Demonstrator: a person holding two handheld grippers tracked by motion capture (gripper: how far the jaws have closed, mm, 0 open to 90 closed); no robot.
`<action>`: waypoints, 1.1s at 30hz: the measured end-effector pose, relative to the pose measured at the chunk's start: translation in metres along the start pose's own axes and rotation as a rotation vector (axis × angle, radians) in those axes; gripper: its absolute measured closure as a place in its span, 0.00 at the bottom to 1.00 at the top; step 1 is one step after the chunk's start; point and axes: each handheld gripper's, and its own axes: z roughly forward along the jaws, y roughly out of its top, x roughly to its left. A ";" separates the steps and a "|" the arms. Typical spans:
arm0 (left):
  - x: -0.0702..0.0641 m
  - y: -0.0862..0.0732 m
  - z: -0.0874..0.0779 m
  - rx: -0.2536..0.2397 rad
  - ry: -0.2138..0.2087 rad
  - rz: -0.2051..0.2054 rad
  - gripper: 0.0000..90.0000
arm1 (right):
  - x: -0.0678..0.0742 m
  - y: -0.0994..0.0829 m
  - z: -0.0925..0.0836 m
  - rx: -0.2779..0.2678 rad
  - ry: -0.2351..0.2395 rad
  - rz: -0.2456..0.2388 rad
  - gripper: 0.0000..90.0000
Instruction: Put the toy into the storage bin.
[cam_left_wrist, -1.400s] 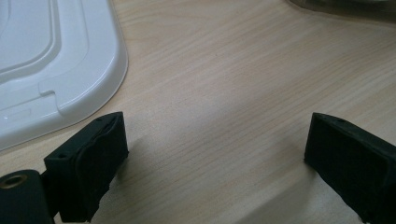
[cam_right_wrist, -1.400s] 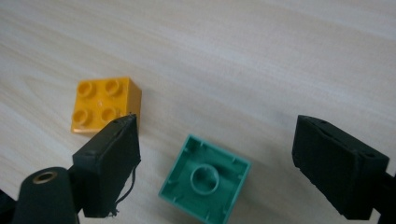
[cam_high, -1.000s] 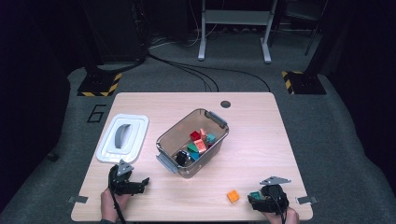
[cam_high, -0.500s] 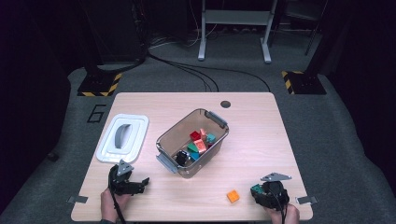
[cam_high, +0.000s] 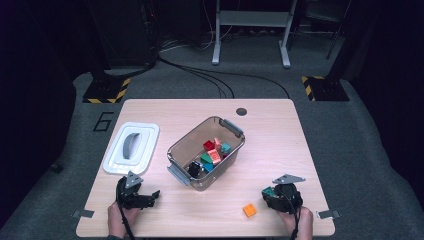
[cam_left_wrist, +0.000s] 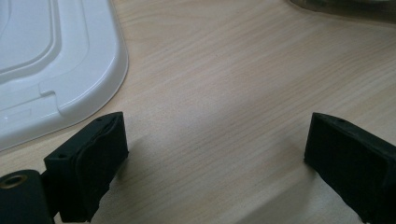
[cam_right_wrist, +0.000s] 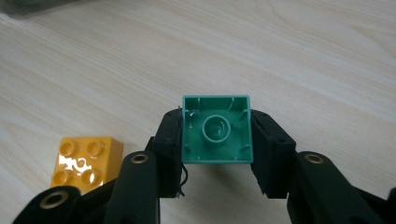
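My right gripper (cam_right_wrist: 216, 137) is shut on a green brick (cam_right_wrist: 217, 130), held hollow side towards the camera just above the table; its jaws have just been closing on it. From above, that gripper (cam_high: 270, 194) and the green brick (cam_high: 268, 191) are at the table's front right. An orange brick (cam_high: 249, 210) lies on the wood just left of them, studs up (cam_right_wrist: 88, 158). My left gripper (cam_high: 152, 195) rests at the front left, open, with bare wood between its jaws (cam_left_wrist: 215, 158).
A clear plastic bin (cam_high: 184, 148) with several coloured bricks stands mid-table. Its white lid (cam_high: 146, 144) lies left of it, close to the left gripper (cam_left_wrist: 46, 56). The table's front edge runs just behind both hands.
The right gripper's jaws closed on the green brick, and it then moved a little away from the front edge and up with the brick. The left gripper stayed put.
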 end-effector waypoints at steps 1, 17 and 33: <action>0.000 0.000 0.000 0.000 0.000 0.000 0.06 | 0.000 0.000 0.000 0.000 0.000 0.000 0.65; 0.000 0.000 0.000 0.000 0.000 0.000 0.06 | -0.002 0.029 0.010 -0.041 0.033 -0.029 0.65; 0.000 0.000 0.000 0.001 0.001 0.005 0.06 | -0.002 0.064 0.015 -0.056 0.052 -0.060 0.65</action>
